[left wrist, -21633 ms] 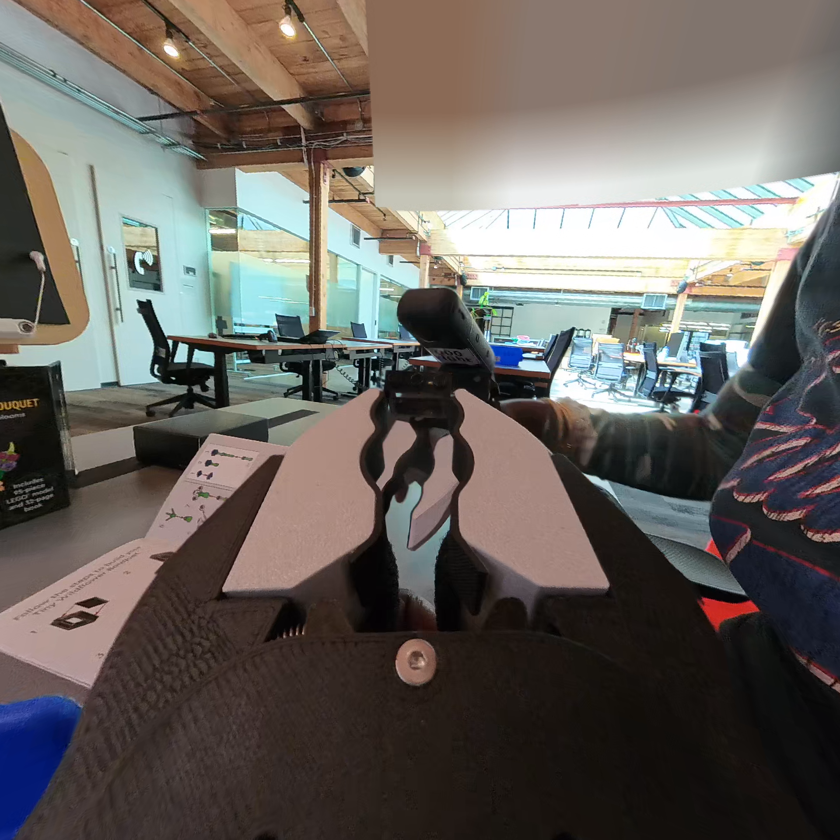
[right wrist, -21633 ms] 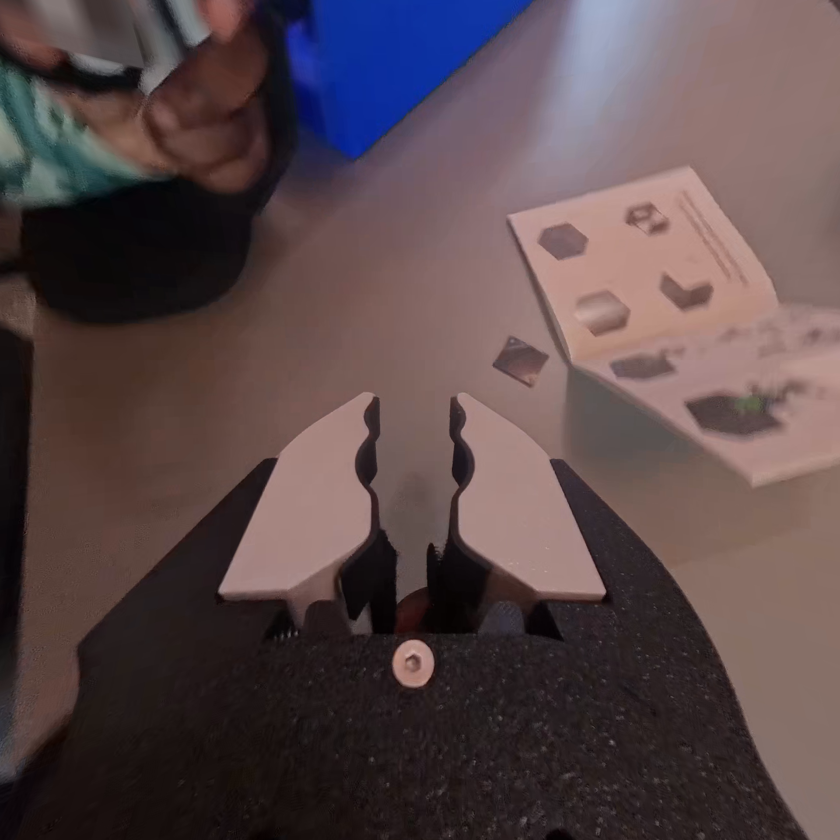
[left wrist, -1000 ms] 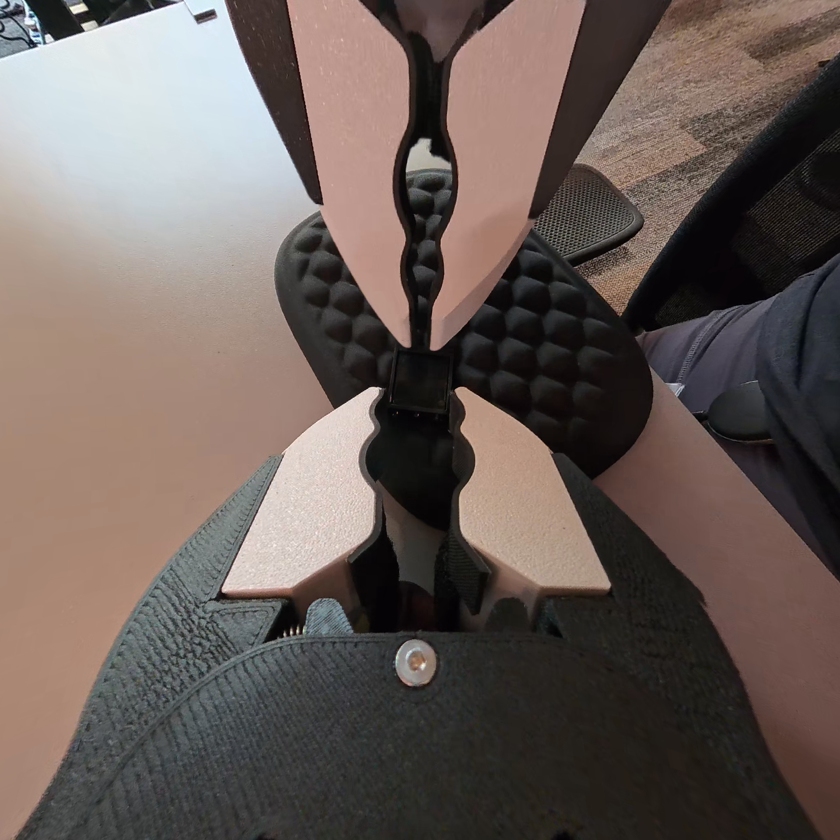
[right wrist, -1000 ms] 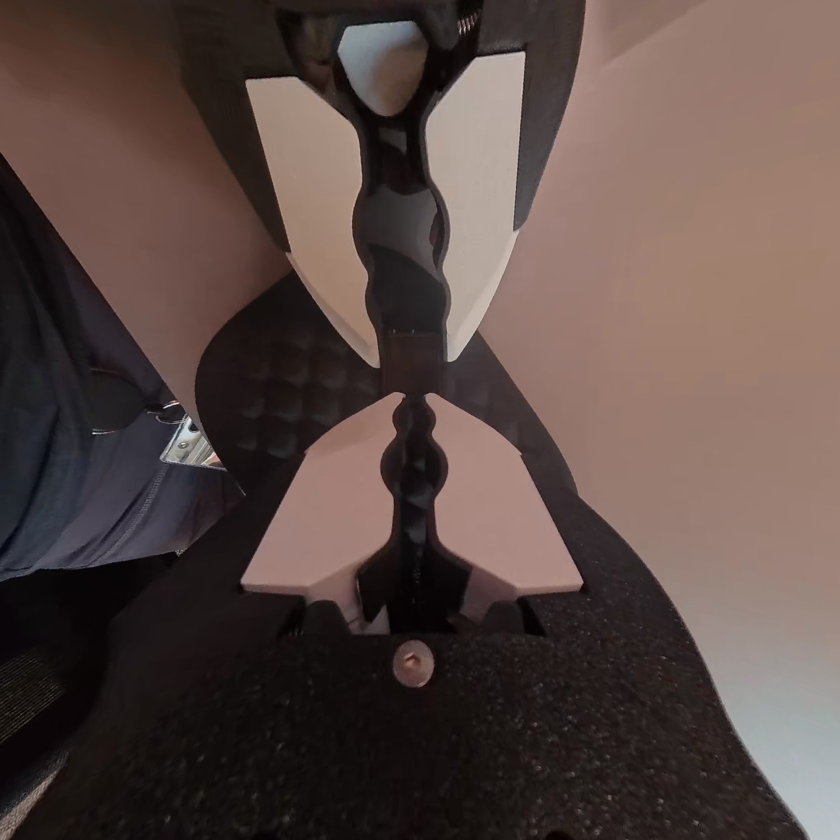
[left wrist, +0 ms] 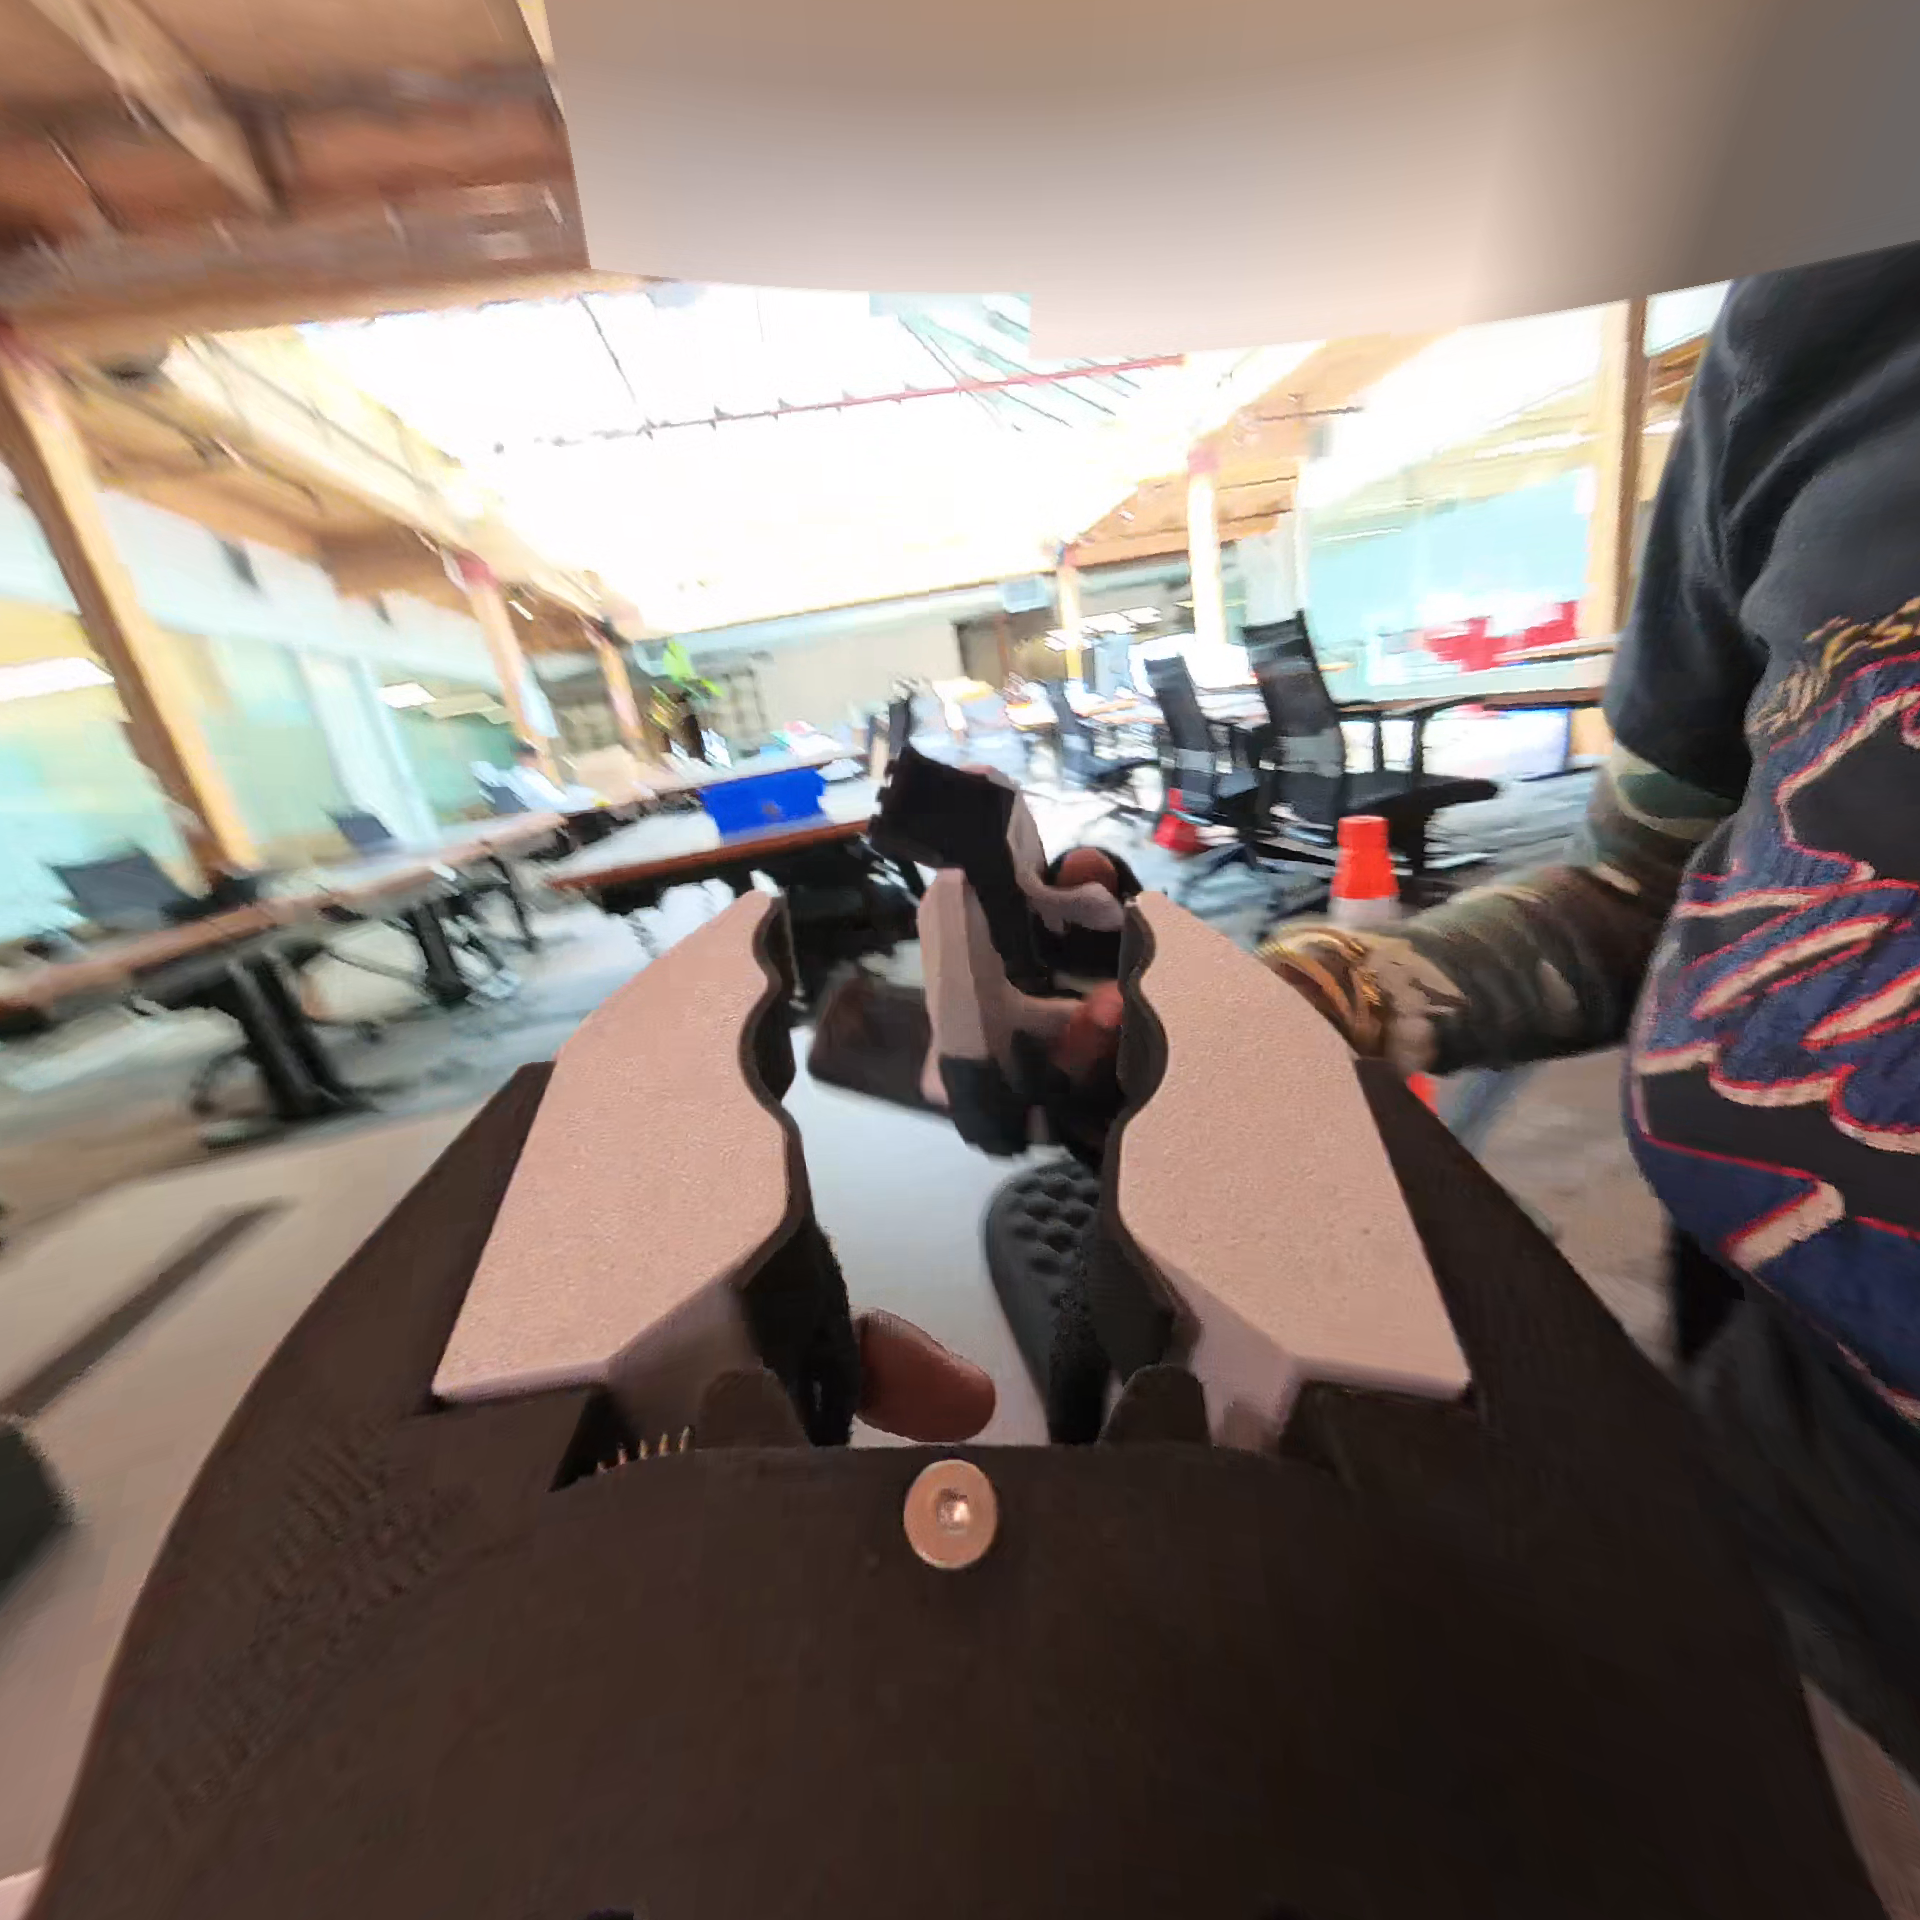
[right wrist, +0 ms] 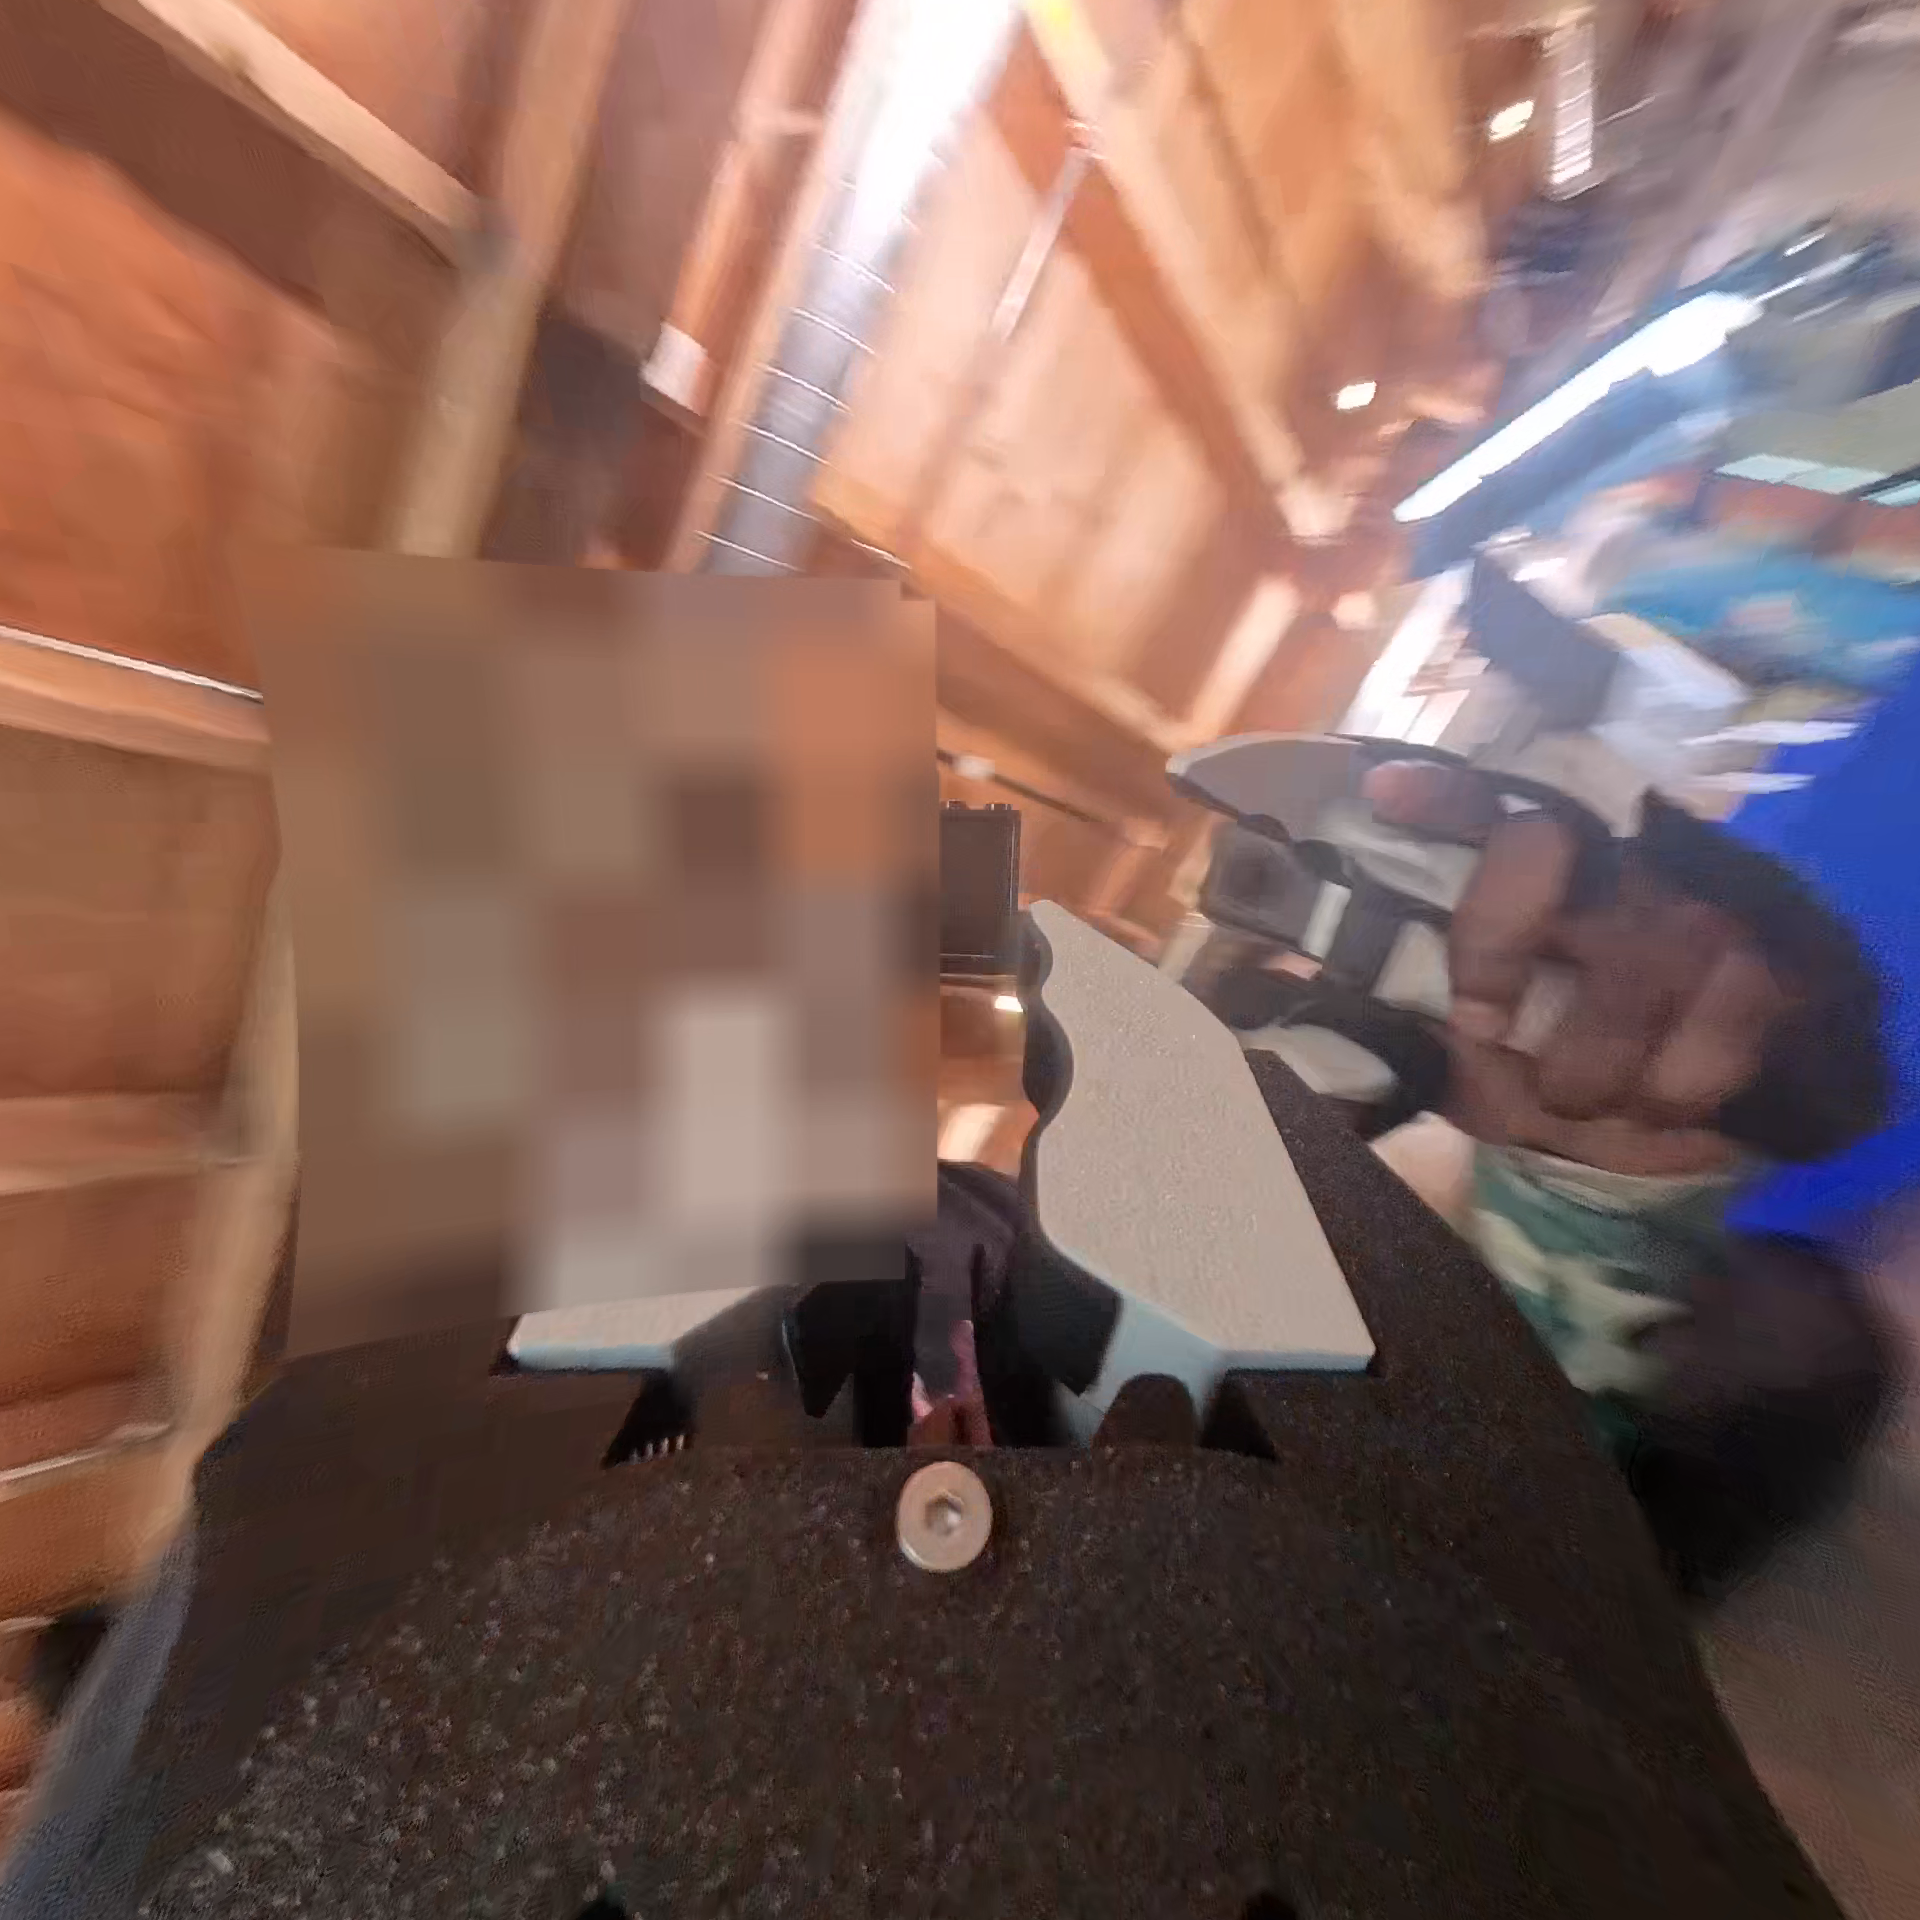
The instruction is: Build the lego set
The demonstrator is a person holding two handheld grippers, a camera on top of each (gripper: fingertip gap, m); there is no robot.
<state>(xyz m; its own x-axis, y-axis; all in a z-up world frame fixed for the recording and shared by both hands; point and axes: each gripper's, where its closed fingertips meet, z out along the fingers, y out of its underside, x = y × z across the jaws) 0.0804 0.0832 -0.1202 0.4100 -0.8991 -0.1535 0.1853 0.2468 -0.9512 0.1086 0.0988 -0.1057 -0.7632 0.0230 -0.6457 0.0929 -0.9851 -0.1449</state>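
Both tools raised above the pale worktop in an open-plan office: my left tool stands wide apart with nothing between its fingers. Beyond it, my right tool pinches a small black lego piece at its tips, held up in the air, clear of the worktop and of the left tool. The right wrist view is motion-blurred, and a mosaic patch hides one finger; the black piece sits just past the visible fingertip.

Pale-fingered black claw, camouflage sleeve
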